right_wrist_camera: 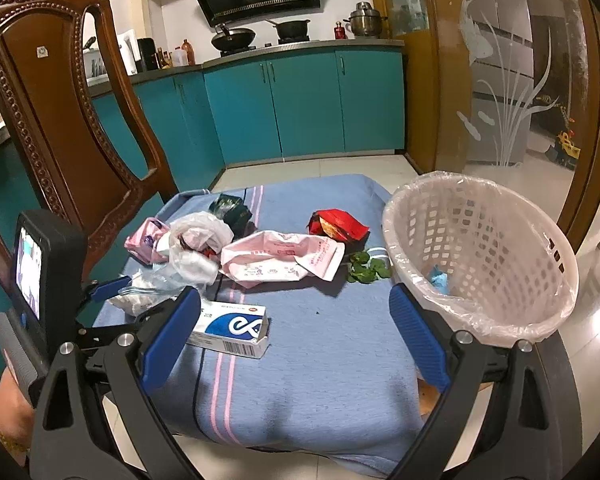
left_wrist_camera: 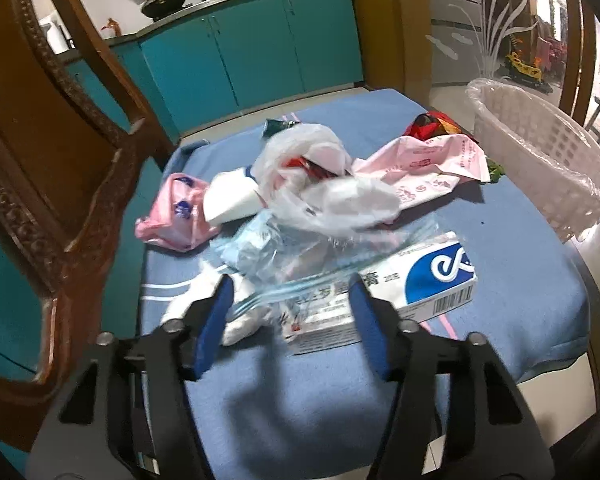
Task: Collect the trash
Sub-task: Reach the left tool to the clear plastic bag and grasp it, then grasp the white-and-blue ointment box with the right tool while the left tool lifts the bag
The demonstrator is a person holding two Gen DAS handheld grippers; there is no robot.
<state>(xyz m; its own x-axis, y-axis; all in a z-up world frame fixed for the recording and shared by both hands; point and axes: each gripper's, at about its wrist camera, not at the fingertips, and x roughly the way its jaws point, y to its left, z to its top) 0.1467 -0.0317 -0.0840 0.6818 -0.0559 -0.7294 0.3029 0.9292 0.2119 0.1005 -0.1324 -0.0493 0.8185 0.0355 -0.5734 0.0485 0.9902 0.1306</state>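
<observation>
Trash lies on a blue cloth (right_wrist_camera: 320,360). My left gripper (left_wrist_camera: 290,304) is open, its blue pads on either side of a clear zip bag (left_wrist_camera: 276,264) and crumpled white tissue (left_wrist_camera: 244,320), beside a white and blue box (left_wrist_camera: 432,276). The box also shows in the right wrist view (right_wrist_camera: 232,326). Behind lie white plastic bags (left_wrist_camera: 320,184), a pink packet (left_wrist_camera: 172,216), a pink printed bag (right_wrist_camera: 280,260), a red wrapper (right_wrist_camera: 336,226), a dark green box (right_wrist_camera: 232,208) and green leaves (right_wrist_camera: 366,270). My right gripper (right_wrist_camera: 296,320) is open and empty above the cloth.
A white lined basket (right_wrist_camera: 480,256) stands at the right edge of the cloth and holds a small blue scrap (right_wrist_camera: 438,278). A carved wooden chair (right_wrist_camera: 60,120) stands at the left. Teal kitchen cabinets (right_wrist_camera: 300,108) are behind.
</observation>
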